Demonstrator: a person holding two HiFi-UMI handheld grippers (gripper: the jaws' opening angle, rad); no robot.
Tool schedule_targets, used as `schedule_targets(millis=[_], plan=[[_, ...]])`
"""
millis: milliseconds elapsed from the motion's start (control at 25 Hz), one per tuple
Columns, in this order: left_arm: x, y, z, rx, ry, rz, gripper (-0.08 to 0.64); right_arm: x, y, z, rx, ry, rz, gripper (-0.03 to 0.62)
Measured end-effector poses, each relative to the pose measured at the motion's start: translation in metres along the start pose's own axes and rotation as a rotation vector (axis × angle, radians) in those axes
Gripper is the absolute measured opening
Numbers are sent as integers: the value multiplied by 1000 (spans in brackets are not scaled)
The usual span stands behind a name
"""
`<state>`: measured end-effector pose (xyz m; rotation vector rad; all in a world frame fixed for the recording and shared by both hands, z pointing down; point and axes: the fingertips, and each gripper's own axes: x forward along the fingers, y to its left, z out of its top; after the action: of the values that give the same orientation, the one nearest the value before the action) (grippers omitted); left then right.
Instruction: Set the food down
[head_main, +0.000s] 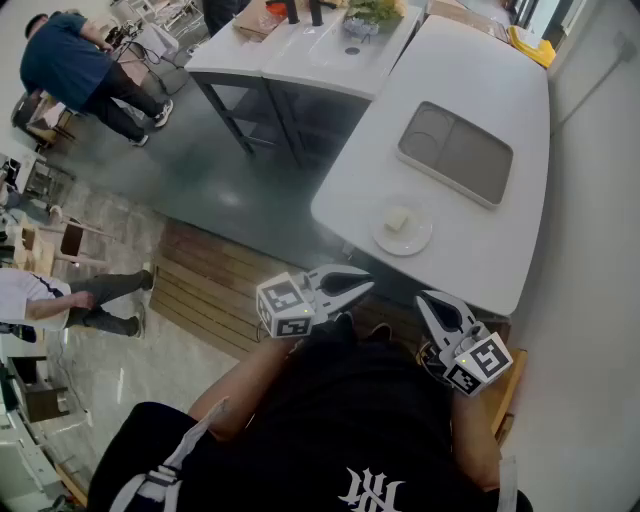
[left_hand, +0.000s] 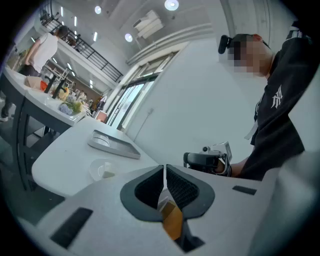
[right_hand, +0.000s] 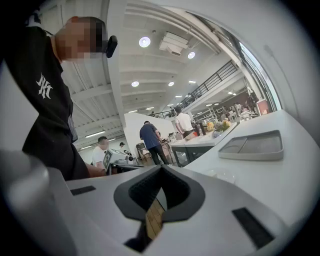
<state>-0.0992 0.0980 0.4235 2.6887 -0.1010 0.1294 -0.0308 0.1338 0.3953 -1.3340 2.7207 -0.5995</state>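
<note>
- My left tongs (head_main: 365, 283) and right tongs (head_main: 426, 298) are both pinched shut on nothing. They are close to my body, off the near edge of the white counter (head_main: 465, 75).
- The pale food block (head_main: 398, 219) lies on the small round white plate (head_main: 411, 243) at the counter's near end, well apart from both tongs.
- I judge the food already set down, so any further move should steer clear of the plate's rim.
- The block lies flat. Its long axis seems to run near-left to far-right, but it is too small to be sure.

White plate (head_main: 422, 239) — pale food (head_main: 397, 219)
</note>
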Motion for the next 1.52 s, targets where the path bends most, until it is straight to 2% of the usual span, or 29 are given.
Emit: schedule_targets(millis=[480,640,920,1040,1080,1160,1280,1520], plan=[[-22,8,-3,-11,12,-30,15,17,14,-3,-10,6,-27,3],[-30,16,-1,-16,18,-28,15,21,11,-3,23,6,-58,3],[-36,59,-6,-161,95,32,23,17,-26,-3,147,64,-142,6],[-38,70,-11,-242,112,29,102,18,-36,1,155,87,-165,11],[-37,75,-13,-266,121,29,122,21,-41,2,160,93,-166,26],[-35,86,-16,-302,136,40,126,24,-51,2,174,112,-164,104],[-27,97,-21,-344,154,76,132,24,-71,4,208,141,-167,110],[-2,120,-22,-417,215,151,187,26,-125,-5,388,203,-139,133]])
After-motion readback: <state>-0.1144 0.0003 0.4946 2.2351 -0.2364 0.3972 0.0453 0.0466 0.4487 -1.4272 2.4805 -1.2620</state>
